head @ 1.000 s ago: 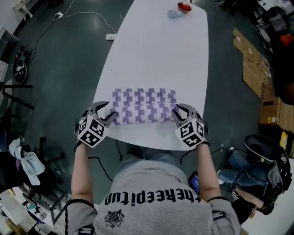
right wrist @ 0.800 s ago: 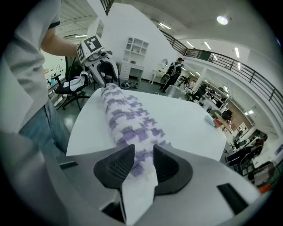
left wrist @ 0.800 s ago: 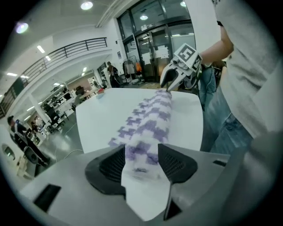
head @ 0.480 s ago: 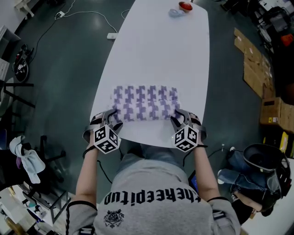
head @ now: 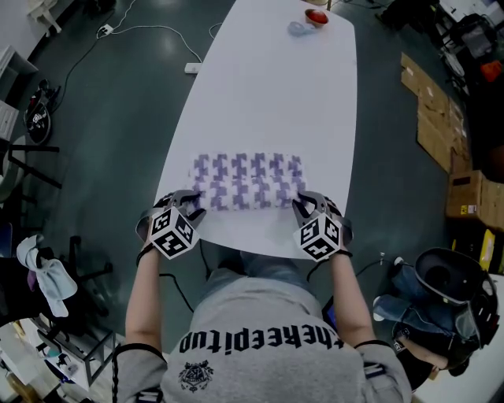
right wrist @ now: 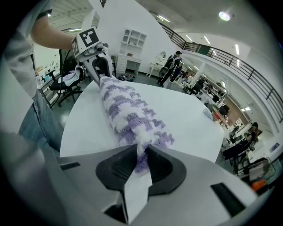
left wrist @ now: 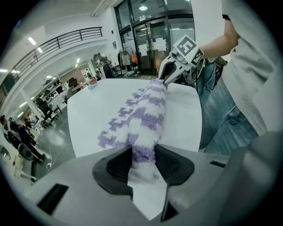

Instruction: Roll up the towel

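A purple-and-white checked towel (head: 246, 181) lies flat on the white table (head: 268, 94), with its near edge turned up into a thick fold. My left gripper (head: 194, 208) is at the fold's left end. My right gripper (head: 302, 206) is at its right end. In the left gripper view the fold (left wrist: 148, 110) runs away from my left gripper (left wrist: 144, 160) toward the right gripper (left wrist: 170, 73). The right gripper view shows the towel (right wrist: 126, 112) wedged in my right gripper (right wrist: 141, 164). Both pairs of jaws have just been closing, and their pads press on the towel.
A red dish (head: 316, 13) and a pale object (head: 298, 25) sit at the table's far end. The table's near edge lies just behind the grippers, against the person's body. Cardboard boxes (head: 429, 110) and a power strip (head: 192, 68) lie on the floor.
The left gripper has shifted right and nearer the table's front edge. The right gripper has drawn in slightly. The towel's near edge is now bunched between both pairs of jaws.
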`<state>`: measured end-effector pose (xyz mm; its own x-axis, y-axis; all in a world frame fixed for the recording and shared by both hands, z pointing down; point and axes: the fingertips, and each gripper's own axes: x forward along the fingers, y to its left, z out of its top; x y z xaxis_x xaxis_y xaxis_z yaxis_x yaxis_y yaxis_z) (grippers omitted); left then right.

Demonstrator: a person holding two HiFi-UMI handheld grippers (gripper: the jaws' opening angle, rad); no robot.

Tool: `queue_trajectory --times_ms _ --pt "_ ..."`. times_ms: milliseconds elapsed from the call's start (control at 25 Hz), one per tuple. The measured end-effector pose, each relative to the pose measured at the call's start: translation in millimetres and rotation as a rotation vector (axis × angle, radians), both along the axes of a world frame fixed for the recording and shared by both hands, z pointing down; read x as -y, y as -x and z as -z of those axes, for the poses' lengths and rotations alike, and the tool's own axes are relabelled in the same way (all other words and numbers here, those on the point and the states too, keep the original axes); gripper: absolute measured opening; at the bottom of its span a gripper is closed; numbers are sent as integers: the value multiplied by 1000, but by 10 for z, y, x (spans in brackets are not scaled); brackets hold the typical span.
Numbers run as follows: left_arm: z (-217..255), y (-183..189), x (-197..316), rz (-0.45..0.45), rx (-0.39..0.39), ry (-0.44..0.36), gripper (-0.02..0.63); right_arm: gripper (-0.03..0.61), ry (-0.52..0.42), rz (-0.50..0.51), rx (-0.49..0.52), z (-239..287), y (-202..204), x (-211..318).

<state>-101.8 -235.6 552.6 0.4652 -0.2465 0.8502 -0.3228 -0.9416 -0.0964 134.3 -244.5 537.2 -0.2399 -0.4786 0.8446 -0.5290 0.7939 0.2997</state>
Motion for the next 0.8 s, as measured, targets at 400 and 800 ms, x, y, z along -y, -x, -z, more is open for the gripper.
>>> queue_trajectory --times_ms 400,800 --pt "77 11 402 96 -89 56 156 72 -10 -35 54 103 -15 360" --pt "-21 91 860 197 -96 64 156 72 -32 -45 60 115 48 767"
